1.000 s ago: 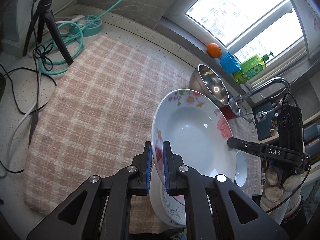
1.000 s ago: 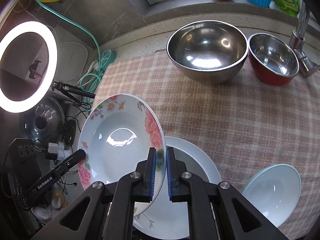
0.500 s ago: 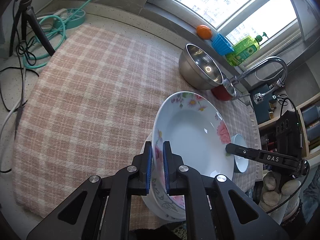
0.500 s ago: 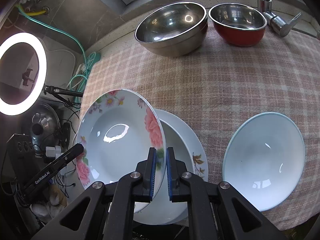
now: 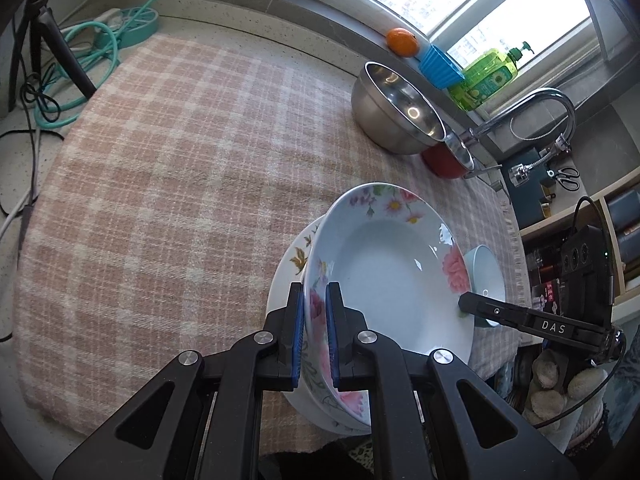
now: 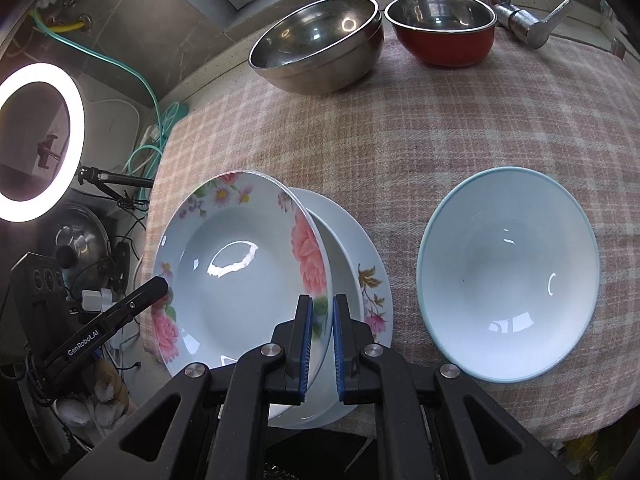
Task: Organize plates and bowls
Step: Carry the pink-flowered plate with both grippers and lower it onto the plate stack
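Observation:
A deep plate with pink flowers (image 5: 384, 280) (image 6: 240, 272) hangs tilted over a white plate with a leaf motif (image 5: 297, 257) (image 6: 370, 268) near the front edge of the checked cloth. My left gripper (image 5: 316, 320) is shut on its near rim. My right gripper (image 6: 320, 328) is shut on the opposite rim, and its tip (image 5: 466, 306) shows in the left wrist view. Whether the two plates touch I cannot tell. A pale blue bowl (image 6: 508, 276) (image 5: 486, 264) sits on the cloth to the right of the plates.
A large steel bowl (image 6: 316, 40) (image 5: 396, 108) and a red bowl (image 6: 440, 28) stand at the back by the faucet (image 5: 532, 112). An orange (image 5: 402, 42), a blue cup and a soap bottle line the sill. A tripod (image 5: 60, 52), ring light (image 6: 36, 140) and teal hose lie left of the cloth.
Both grippers have carried the flowered plate down and sideways until it hangs over the white plate. The pale blue bowl has come fully into the right wrist view.

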A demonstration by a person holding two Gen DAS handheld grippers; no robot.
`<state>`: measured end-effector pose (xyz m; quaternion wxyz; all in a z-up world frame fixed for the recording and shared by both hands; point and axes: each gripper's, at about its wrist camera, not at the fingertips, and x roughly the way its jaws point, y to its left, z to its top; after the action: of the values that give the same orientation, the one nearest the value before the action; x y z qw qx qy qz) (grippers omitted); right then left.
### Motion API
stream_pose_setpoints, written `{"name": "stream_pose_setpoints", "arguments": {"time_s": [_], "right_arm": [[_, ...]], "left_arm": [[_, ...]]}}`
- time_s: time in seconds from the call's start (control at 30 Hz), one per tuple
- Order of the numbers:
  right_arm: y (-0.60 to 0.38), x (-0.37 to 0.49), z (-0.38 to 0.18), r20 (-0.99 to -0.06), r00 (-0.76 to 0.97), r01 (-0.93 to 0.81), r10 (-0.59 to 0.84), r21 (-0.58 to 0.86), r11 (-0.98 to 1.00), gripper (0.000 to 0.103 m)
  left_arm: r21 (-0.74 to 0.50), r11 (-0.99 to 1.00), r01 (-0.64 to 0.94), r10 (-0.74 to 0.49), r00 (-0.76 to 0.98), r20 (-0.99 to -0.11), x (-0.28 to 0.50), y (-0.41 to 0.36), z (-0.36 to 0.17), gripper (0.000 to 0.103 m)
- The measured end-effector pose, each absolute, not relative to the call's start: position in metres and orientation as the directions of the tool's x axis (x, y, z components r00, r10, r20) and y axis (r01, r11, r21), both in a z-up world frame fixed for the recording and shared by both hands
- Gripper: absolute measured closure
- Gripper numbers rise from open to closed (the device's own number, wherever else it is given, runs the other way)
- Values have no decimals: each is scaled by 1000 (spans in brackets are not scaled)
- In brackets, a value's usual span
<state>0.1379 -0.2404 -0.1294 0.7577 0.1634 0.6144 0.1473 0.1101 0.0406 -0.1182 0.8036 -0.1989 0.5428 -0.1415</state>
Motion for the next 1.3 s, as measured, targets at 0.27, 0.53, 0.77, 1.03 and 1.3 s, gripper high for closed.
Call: {"name": "stream_pose_setpoints", "arguments": {"time_s": [0.27, 0.53, 0.77, 1.03, 1.3], "right_arm": [[-241, 130, -133, -892, 204, -17, 404, 410, 912, 94], [-239, 128, -136, -898, 198, -19, 393, 397, 917, 94], [-238, 128, -138, -902, 193, -21, 385, 389, 921, 94], [-232, 128, -139, -911, 188, -36, 367, 367, 930, 93], [-225, 128, -141, -923, 186, -55, 337, 333, 941, 93]], "left_arm": [[-464, 885, 24, -441, 357, -823, 107, 37, -123, 95], [-462, 887, 23, -439, 352, -827, 107, 37, -126, 95], [-457, 889, 26, -436, 352, -828, 107, 37, -127, 95], [-443, 896, 30, -423, 356, -833, 106, 35, -126, 95], [-438, 899, 22, -418, 344, -841, 107, 37, -132, 95]]}}
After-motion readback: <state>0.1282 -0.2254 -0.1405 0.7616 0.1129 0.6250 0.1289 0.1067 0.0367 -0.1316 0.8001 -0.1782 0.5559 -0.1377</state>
